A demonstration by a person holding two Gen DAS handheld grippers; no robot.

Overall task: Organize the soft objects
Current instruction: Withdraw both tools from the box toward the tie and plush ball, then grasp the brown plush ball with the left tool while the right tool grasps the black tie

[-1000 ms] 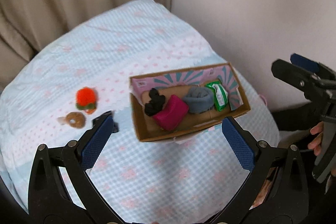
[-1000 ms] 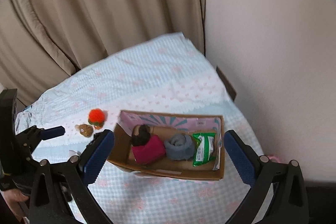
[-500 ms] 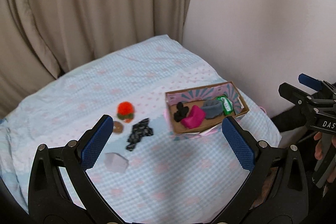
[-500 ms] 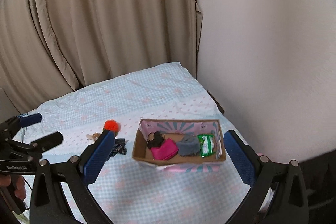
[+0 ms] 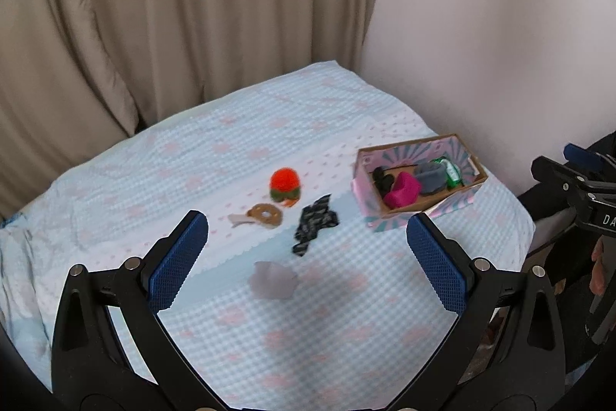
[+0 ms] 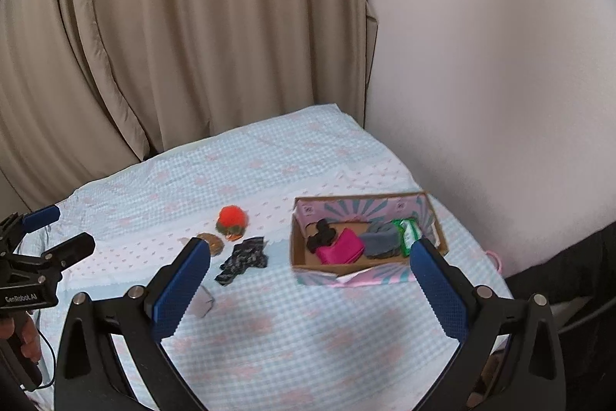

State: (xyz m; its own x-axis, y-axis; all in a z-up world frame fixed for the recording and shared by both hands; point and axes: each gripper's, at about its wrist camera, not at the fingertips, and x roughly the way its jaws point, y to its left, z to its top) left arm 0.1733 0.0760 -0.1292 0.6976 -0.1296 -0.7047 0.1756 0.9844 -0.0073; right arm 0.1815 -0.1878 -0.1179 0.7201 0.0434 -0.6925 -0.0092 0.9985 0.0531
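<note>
left gripper (image 5: 307, 249): fingers spread wide, empty, held well above the bed (image 5: 192, 164).
right gripper (image 6: 310, 278): fingers also wide apart, nothing between them.
loose items: 4 on the bed, all ahead of the left fingers. Orange pom-pom toy (image 5: 285, 184) farthest, brown ring toy (image 5: 265, 213) just past the left fingertip, dark patterned cloth (image 5: 315, 228) between the tips, pale grey lump (image 5: 272, 279) nearest, blurred.
box (image 5: 419, 214): 1, beyond the right fingertip. 4 things inside: black piece (image 6: 321, 237), magenta roll (image 6: 342, 249), grey roll (image 6: 381, 239), green packet (image 6: 407, 232).
handling: everything looked light and squashy, likely to sag. Pinch cloth at its bunched middle; pom-pom across its widest part.
risk: thin cloth might drag the bedcover up.
</note>
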